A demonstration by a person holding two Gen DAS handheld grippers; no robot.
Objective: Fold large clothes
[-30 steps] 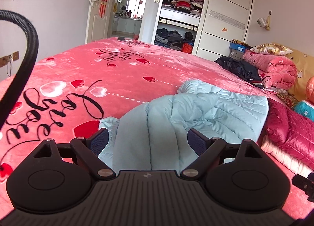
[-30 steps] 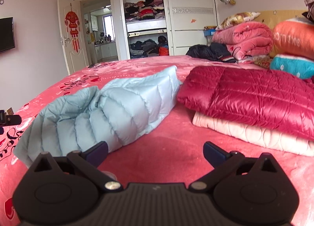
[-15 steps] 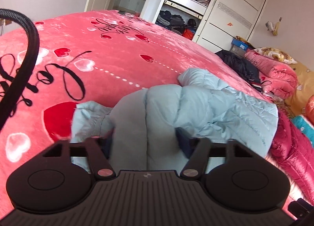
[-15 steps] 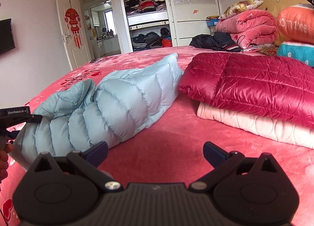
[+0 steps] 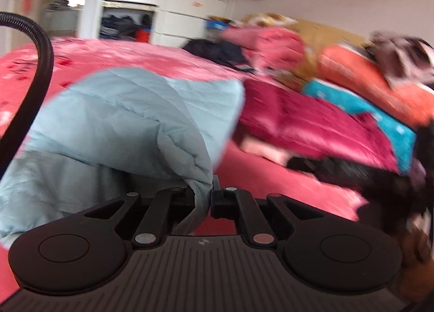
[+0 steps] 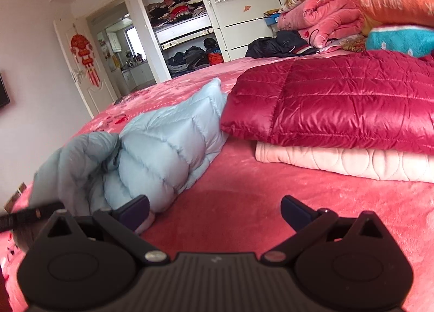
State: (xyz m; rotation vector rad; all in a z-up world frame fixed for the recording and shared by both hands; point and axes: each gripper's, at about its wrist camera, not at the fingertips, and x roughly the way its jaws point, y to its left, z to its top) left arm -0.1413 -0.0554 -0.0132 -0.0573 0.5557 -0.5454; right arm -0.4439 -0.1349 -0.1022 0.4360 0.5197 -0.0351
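A light blue puffer jacket lies on the pink bed. My left gripper is shut on a fold of the jacket's near edge and holds it lifted. The left wrist view is blurred by motion. In the right wrist view the jacket lies bunched at the left, and my right gripper is open and empty just above the bed, its left finger beside the jacket's near corner.
A folded crimson quilted jacket lies on a folded pale pink one at the right. Pillows and rolled blankets pile up by the headboard. A dark garment lies at the far bed edge. An open wardrobe stands behind.
My left gripper closed on the blue jacket's edge and swung right with it, lifting the fold. My right gripper stayed open and dipped closer to the jacket's corner.
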